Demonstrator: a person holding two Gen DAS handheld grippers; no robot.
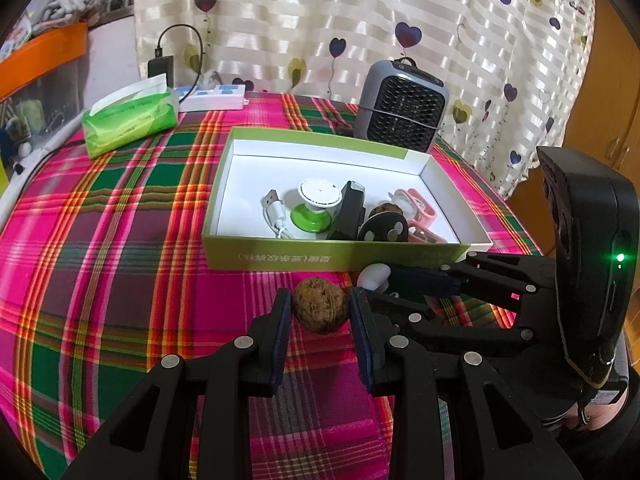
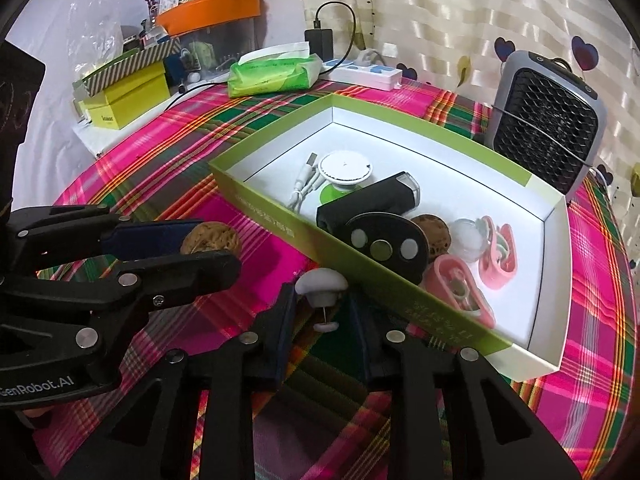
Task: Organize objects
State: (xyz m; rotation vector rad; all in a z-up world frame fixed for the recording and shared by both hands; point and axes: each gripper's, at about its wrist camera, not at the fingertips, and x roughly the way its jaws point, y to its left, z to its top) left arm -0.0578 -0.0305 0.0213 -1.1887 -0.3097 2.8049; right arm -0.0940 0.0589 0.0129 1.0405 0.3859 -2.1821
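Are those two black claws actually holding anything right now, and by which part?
Left gripper clamps the walnut across its sides. Right gripper straddles the white mushroom-shaped piece at its stem, under the cap; whether its pads press on it cannot be told.

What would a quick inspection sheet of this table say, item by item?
Surface: plaid tablecloth, bright pink and green.
Job's things: green box holding small items; walnut and white mushroom-shaped piece lie outside, by its near wall.
Clutter: tissue pack, power strip, grey heater.
Grippers: left gripper appears closed on the walnut; right gripper appears closed on the white piece's cap.
Cables: white USB cable inside the box; black cable looping up from a charger by the curtain.
Surroundings: heart-print curtain; orange-lidded bin at the side.
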